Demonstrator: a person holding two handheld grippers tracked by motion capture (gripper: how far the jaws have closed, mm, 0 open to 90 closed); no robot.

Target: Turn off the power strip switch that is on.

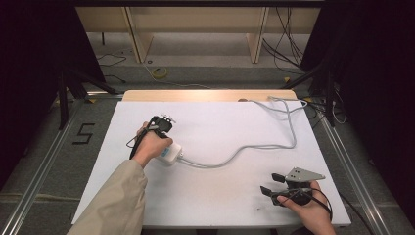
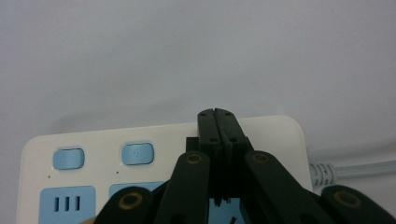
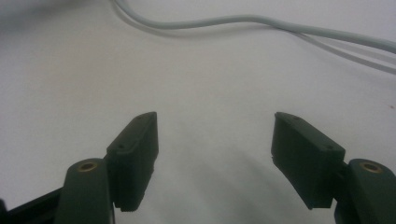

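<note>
The left gripper (image 2: 217,122) is seen with its jaws clenched together, nothing between them, poised over the white power strip (image 2: 275,135), whose blue switches (image 2: 137,153) and sockets are shown in the left gripper view. The power strip (image 1: 169,152) is found left of the middle of the white table (image 1: 220,196), partly covered by the left hand (image 1: 151,144), and its grey cable (image 1: 244,149) is trailed across to the far right corner. The right gripper (image 1: 268,183) is held near the near right corner with its jaws released and spread wide above bare table.
</note>
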